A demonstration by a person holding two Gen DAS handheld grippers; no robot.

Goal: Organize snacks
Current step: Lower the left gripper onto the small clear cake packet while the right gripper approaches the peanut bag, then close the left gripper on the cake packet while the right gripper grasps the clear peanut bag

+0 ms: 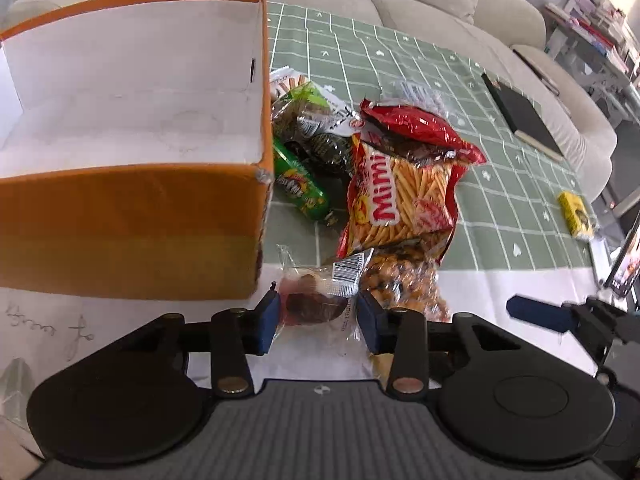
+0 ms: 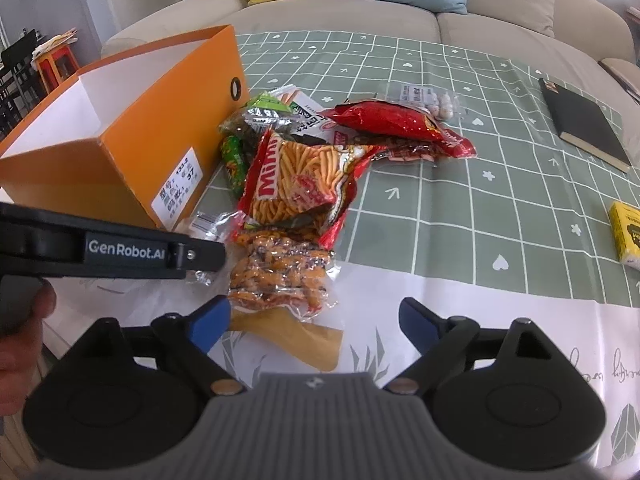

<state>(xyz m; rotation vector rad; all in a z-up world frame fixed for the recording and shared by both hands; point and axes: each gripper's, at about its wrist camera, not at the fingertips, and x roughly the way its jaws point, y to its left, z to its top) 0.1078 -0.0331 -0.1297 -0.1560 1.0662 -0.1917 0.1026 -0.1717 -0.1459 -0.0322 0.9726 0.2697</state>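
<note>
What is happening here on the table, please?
A person with a gripper in each hand is sorting snacks into an orange box, which looks empty so far. The left gripper has its pads on a small clear packet with something dark inside, at the near edge of the snack pile beside the box. The right gripper is open and holds nothing, just in front of a clear bag of nuts.
</note>
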